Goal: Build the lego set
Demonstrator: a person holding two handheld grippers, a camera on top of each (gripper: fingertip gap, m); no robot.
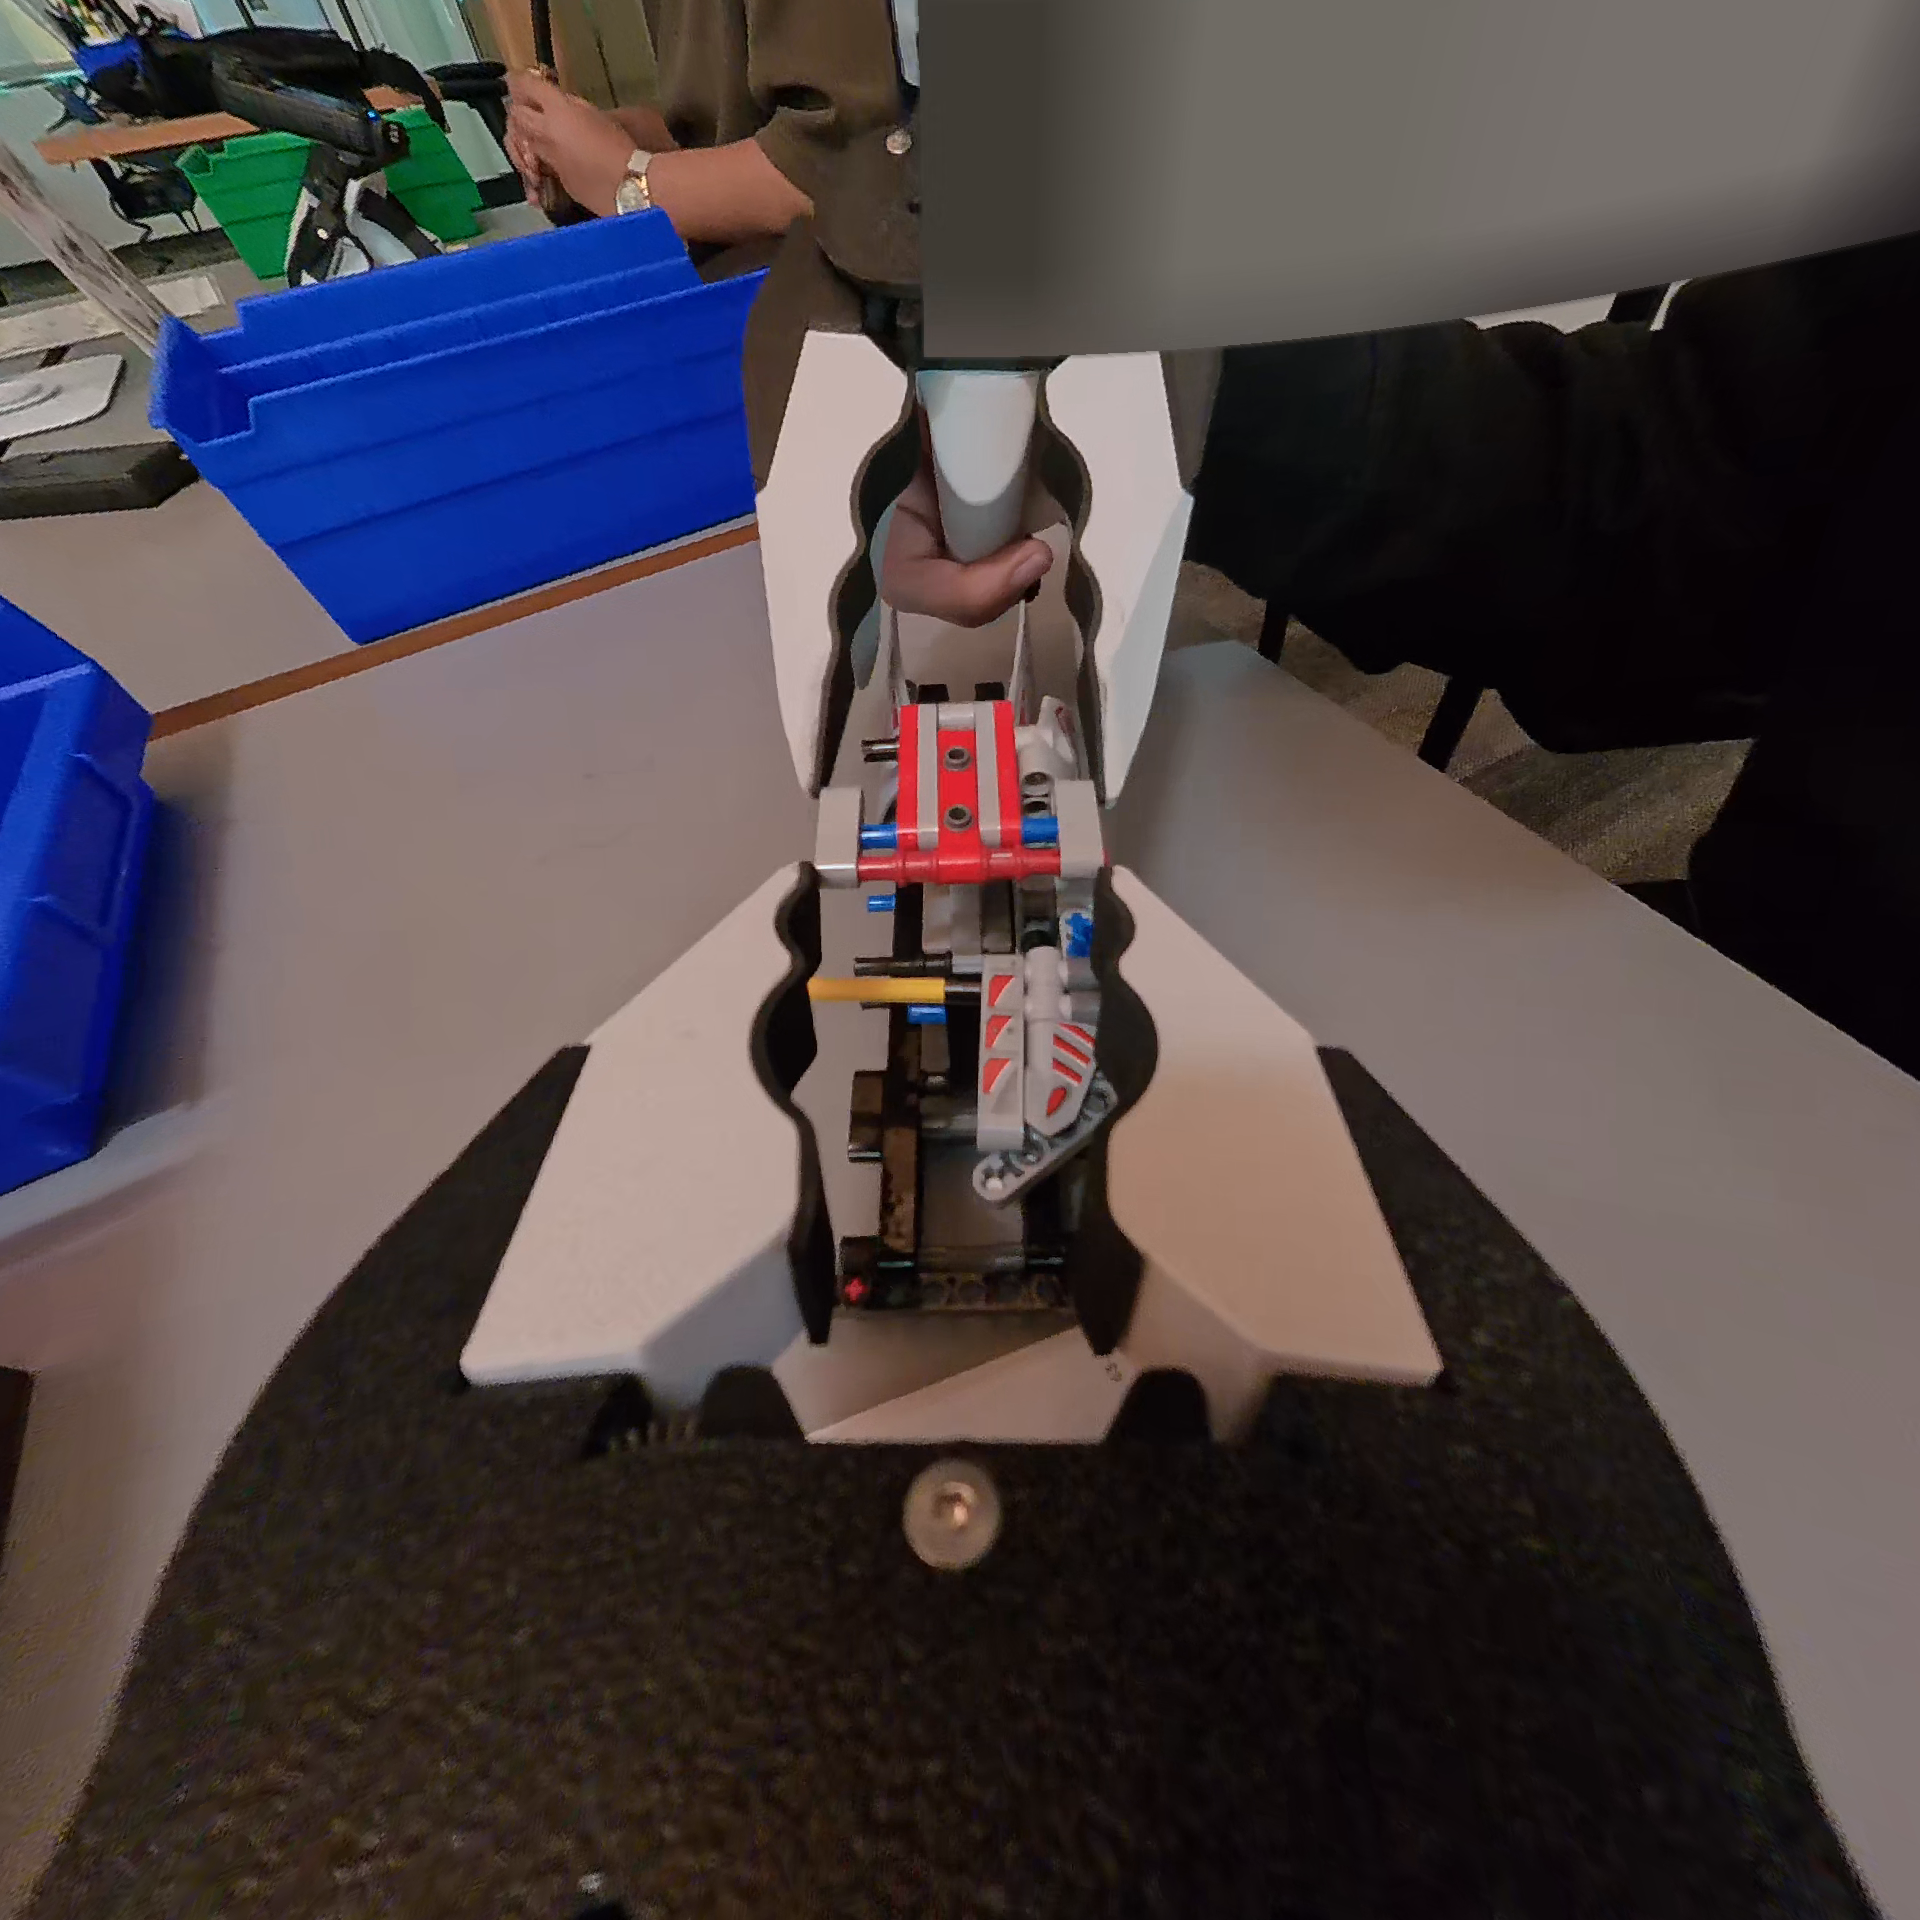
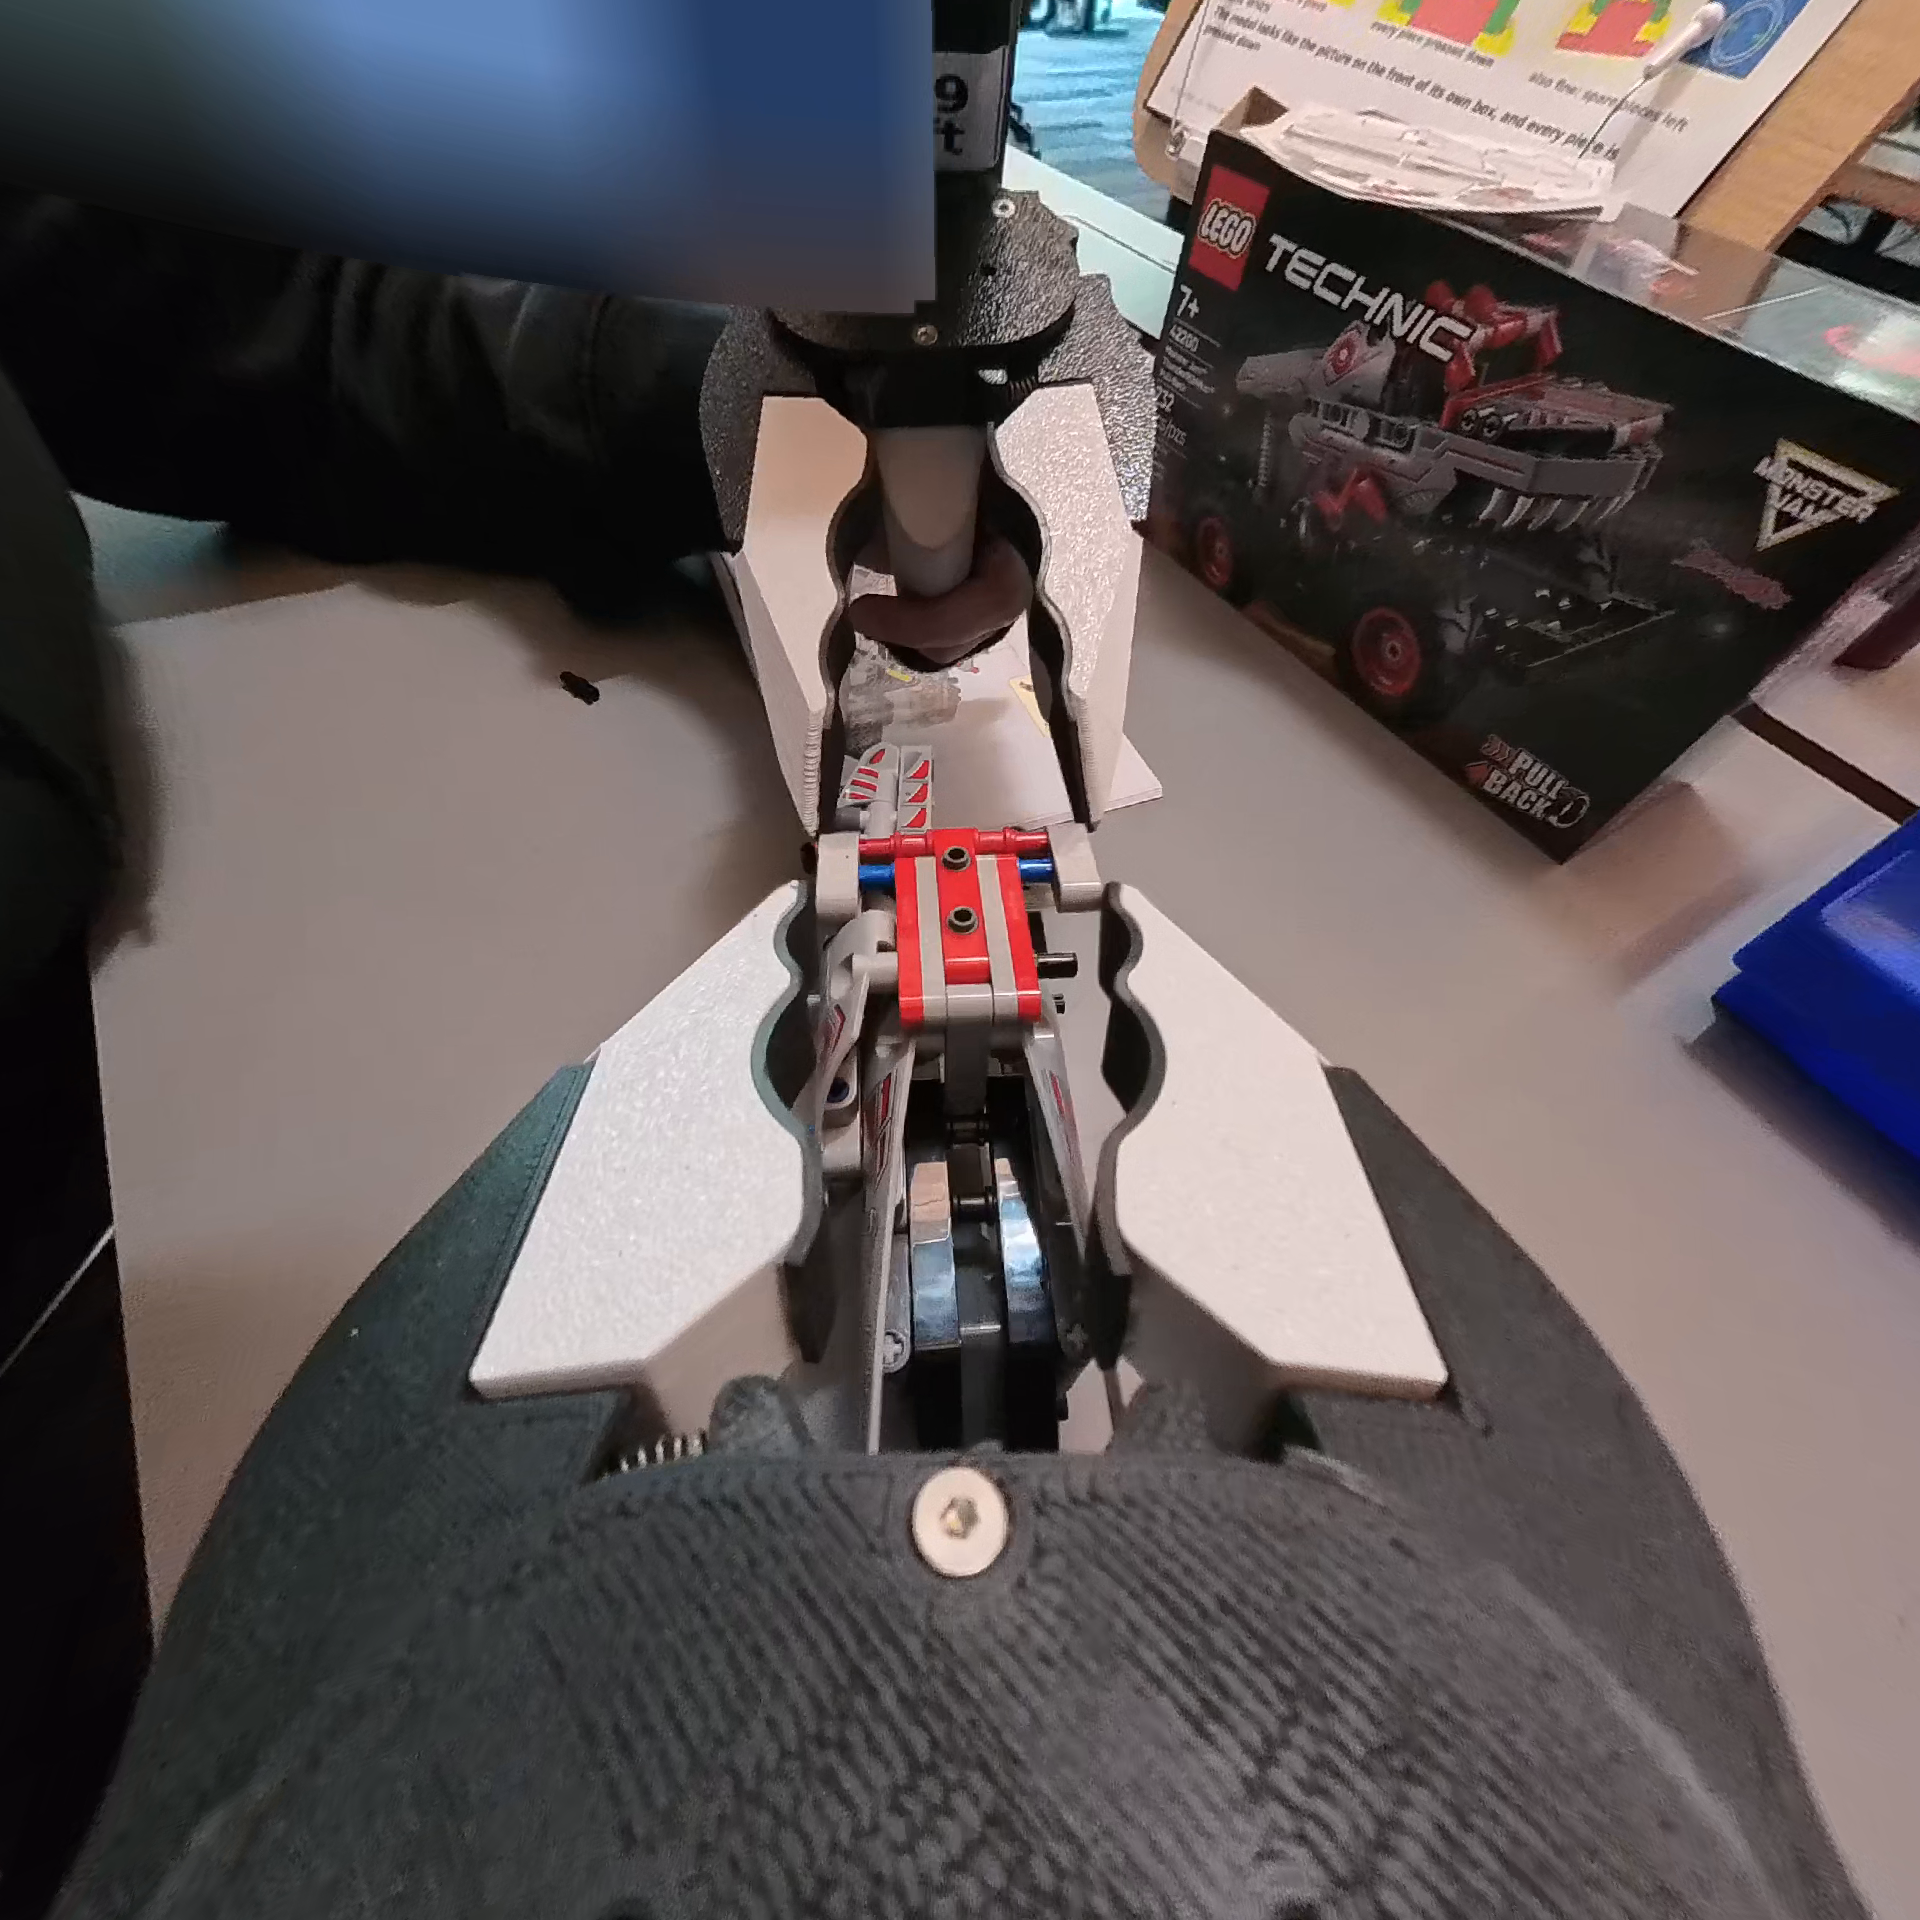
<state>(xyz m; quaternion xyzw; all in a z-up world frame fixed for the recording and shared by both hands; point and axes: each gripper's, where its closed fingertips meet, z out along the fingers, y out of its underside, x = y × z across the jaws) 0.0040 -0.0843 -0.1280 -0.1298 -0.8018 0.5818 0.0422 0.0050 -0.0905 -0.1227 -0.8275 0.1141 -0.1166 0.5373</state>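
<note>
A partly built lego model (image 1: 956, 790) with a red and grey top plate, black frame, red-striped grey panels, a yellow axle and blue pins is held above the grey table (image 1: 468, 831). My left gripper (image 1: 956, 894) is shut on the model's near end in the left wrist view. My right gripper (image 1: 961, 769) faces it and clamps the far end. In the right wrist view the right gripper (image 2: 956, 904) is shut on the model (image 2: 961, 935), and the left gripper (image 2: 951, 810) meets it tip to tip. The model's underside is hidden.
Blue bins stand at the back left (image 1: 468, 416) and left edge (image 1: 62, 914); another blue bin (image 2: 1849, 987) is at the right. The lego box (image 2: 1507, 499) stands at the back right. A booklet (image 2: 1122, 774) and a small black pin (image 2: 579, 686) lie on the table (image 2: 416, 831). My left and right fingertips are right by each other.
</note>
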